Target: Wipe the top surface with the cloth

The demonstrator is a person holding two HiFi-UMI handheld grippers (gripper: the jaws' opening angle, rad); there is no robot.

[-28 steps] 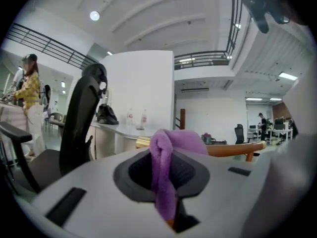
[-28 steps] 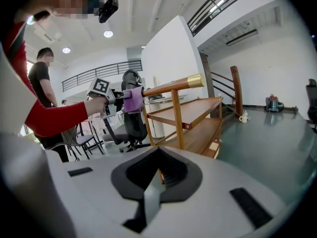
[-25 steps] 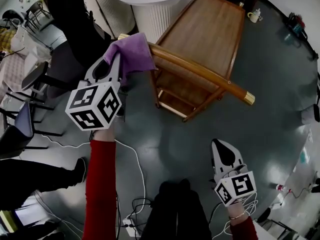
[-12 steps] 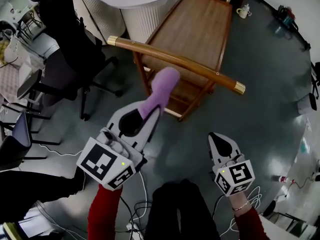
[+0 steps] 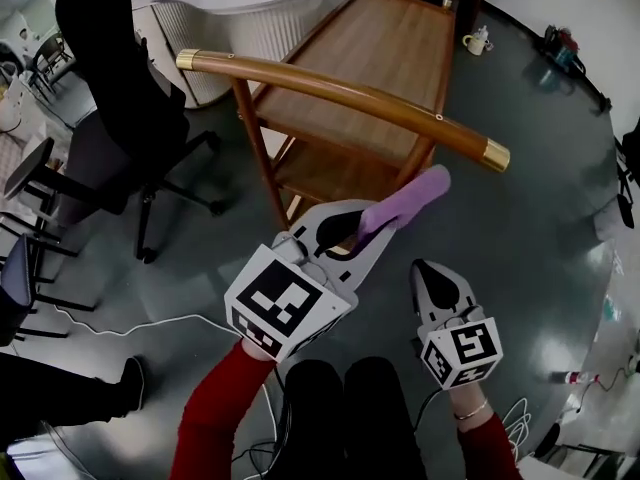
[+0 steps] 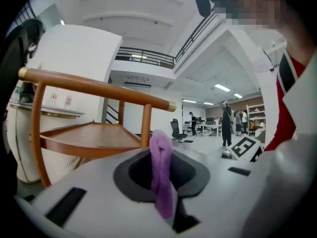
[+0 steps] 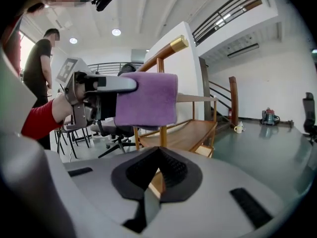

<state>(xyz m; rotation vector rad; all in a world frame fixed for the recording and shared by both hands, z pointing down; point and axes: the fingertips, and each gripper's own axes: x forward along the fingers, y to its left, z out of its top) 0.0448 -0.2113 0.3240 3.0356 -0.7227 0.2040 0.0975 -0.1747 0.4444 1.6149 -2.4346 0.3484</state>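
Cloth (image 5: 408, 198), one soft purple piece folded narrow, is pinched in our left gripper (image 5: 362, 230) and held in the air near the wooden cart's (image 5: 370, 58) round rail (image 5: 340, 93) with two brass caps, clear of its top. Our right gripper (image 5: 424, 268) is pressed together, holding nothing.

Left light-grey plastic gripper (image 5: 378, 230) and right light-grey plastic gripper (image 5: 426, 266) are the same build: pointed shells, black recess round the jaws, black slots. Each has a white cube with black square markers (image 5: 288, 303). Red long sleeves (image 5: 215, 418), thin wrist bracelet (image 5: 466, 415), black trousers (image 5: 345, 418).
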